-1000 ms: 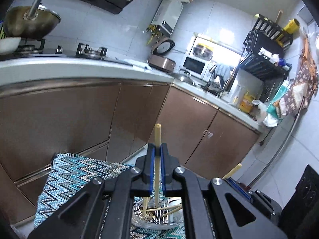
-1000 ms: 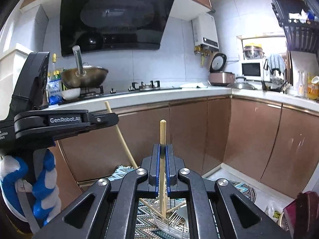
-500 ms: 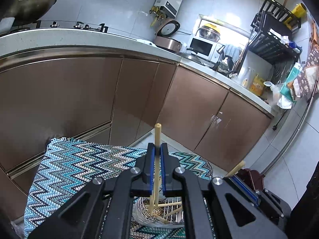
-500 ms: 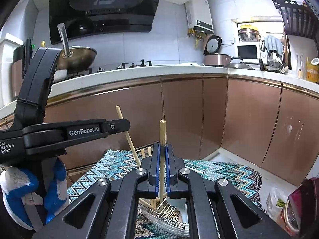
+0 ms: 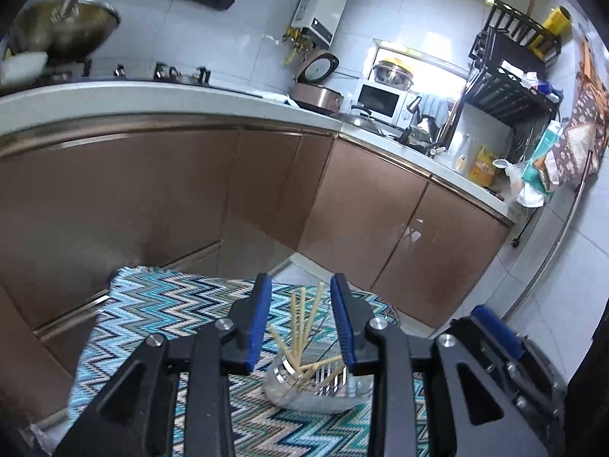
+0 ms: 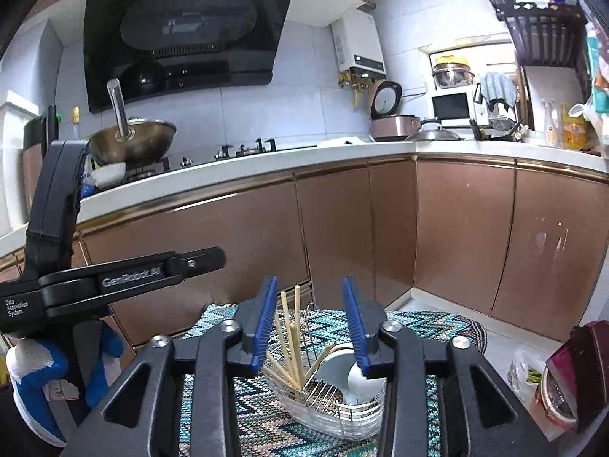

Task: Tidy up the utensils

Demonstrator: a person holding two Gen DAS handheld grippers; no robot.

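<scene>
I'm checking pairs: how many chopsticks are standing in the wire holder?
6 chopsticks visible, all bunched at the left end of the wire holder: three near upright, three splayed lower. The right tongs may hide more.

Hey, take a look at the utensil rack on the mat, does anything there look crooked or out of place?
Yes. The wire rack sits tilted on the zigzag mat, one end lower. The chopsticks in it fan out at different angles instead of standing together. Both the left hand-held gripper and the right hand-held gripper are open and empty above it.
</scene>
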